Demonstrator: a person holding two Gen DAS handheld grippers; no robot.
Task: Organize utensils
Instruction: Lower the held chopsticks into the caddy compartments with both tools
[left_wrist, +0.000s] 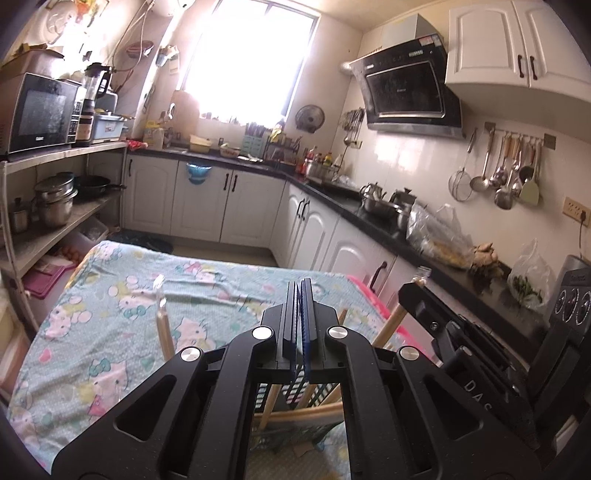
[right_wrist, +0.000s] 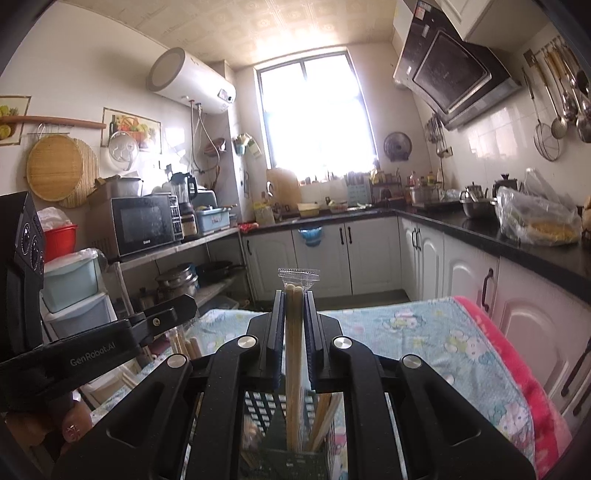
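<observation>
While my right claw (right_wrist: 294, 314) clenches bagged chopsticks (right_wrist: 293, 354), its frame hides most of the black holder (right_wrist: 280, 413) below. My left claw (left_wrist: 300, 295) is clenched empty over the surface (left_wrist: 110, 332).

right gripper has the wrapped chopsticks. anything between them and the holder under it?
Nothing visible blocks the drop. The right gripper is shut on the wrapped chopsticks, which hang straight down toward the black slotted holder. Other chopsticks already lean inside it on the right; the holder's mouth is hidden by the gripper body.
</observation>
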